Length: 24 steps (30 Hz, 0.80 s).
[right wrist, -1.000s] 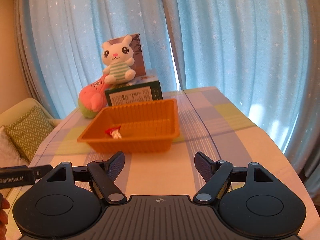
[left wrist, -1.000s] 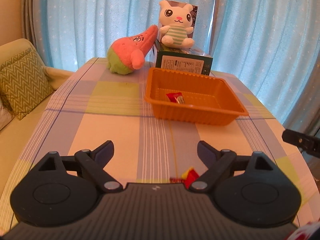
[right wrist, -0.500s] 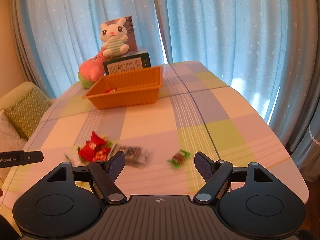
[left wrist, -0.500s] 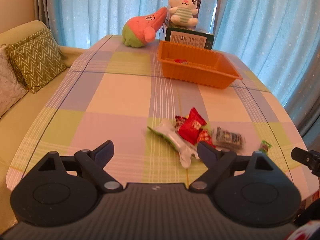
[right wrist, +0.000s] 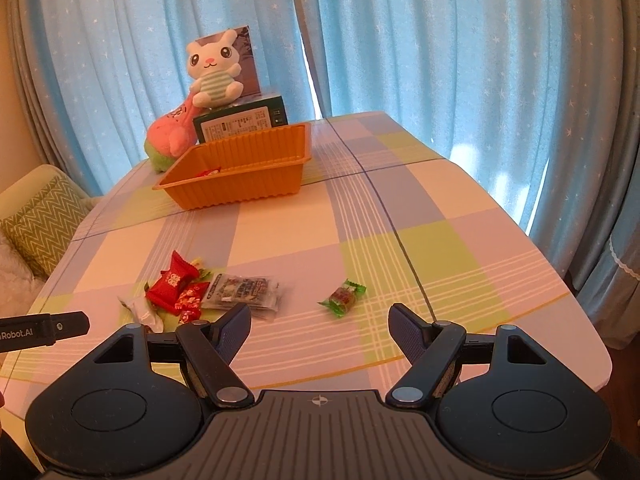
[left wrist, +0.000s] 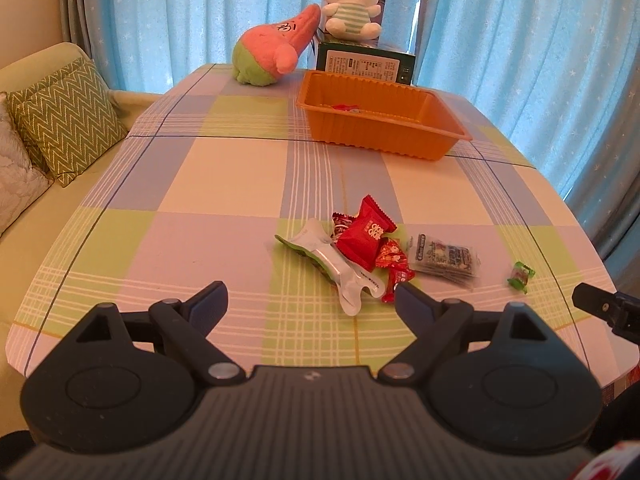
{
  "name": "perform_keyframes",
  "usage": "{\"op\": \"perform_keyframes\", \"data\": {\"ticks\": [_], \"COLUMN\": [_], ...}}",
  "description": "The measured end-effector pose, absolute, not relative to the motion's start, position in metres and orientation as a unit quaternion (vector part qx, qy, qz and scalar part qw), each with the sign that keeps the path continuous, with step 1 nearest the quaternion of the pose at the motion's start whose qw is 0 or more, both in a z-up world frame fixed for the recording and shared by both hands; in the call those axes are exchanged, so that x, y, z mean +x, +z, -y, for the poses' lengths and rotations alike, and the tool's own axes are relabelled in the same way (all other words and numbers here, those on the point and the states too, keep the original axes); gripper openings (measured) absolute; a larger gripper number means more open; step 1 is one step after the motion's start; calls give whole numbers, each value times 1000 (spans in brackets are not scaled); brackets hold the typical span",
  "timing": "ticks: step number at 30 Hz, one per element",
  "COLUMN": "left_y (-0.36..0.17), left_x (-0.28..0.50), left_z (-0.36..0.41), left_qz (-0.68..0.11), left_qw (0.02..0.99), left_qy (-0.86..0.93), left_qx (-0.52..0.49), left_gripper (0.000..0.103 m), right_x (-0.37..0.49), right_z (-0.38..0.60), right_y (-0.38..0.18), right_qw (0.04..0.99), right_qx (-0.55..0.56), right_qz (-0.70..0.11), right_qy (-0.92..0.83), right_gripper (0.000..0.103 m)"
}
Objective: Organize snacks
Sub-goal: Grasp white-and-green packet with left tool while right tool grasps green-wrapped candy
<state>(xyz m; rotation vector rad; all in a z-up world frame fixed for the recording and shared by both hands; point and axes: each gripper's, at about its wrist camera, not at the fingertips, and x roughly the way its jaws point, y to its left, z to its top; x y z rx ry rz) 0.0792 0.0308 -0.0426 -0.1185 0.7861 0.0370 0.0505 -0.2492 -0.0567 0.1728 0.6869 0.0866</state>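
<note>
1. Left gripper (left wrist: 311, 298): jaws spread wide, nothing between them, hovering over the near edge of the table (left wrist: 224, 184). Touches nothing.
2. Right gripper (right wrist: 319, 320): jaws also wide apart, empty, above the near table edge, no contact with any snack.
3. Each gripper's tip shows at the edge of the other's view, left one at far left, right one at far right.
4. Snack pile sits just beyond the left gripper: silver-green pouch (left wrist: 332, 264) lying flat, big red packet (left wrist: 366, 238) resting partly on it, small red candy (left wrist: 394, 262) touching the red packet's near side.
5. Clear-wrapped dark packet (left wrist: 444, 258) lies just right of the pile, beside the small red candy.
6. Green-wrapped candy (right wrist: 343, 297) lies alone, apart from the pile, to its right, just ahead of the right gripper's open jaws.
7. Mid table beyond the snacks is checked cloth only.
8. Orange tray (left wrist: 400, 140) stands toward the far end, well apart from the pile; one red-wrapped snack (left wrist: 347, 108) lies inside near its left end.
9. Green box (left wrist: 364, 64) right behind the tray; white bunny plush (left wrist: 351, 4) sits on top of it.
10. Pink-green plush (left wrist: 272, 54) leans against the box's left side.
11. Blue curtains (right wrist: 440, 60) at the back; sofa with zigzag cushion (left wrist: 68, 112) on the left.
</note>
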Motion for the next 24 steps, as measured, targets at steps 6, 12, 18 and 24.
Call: {"op": "perform_keyframes", "data": {"ticks": [6, 12, 18, 24], "left_y": [-52, -67, -82, -94], "left_x": [90, 107, 125, 141], "left_z": [-29, -29, -31, -33], "left_qz": [-390, -399, -405, -407], "left_qw": [919, 915, 912, 910], "left_qy": [17, 19, 23, 26], "left_qx": [-58, -60, -65, -72], "left_gripper": [89, 89, 88, 87], "right_x": [69, 91, 117, 142], "right_z": [252, 252, 253, 252], "right_y": [-69, -87, -108, -126], "right_qw": [934, 929, 923, 917], "right_qx": [91, 95, 98, 98], "right_qz": [-343, -356, -373, -387], "right_qy": [32, 25, 19, 12], "right_gripper": [76, 68, 56, 47]}}
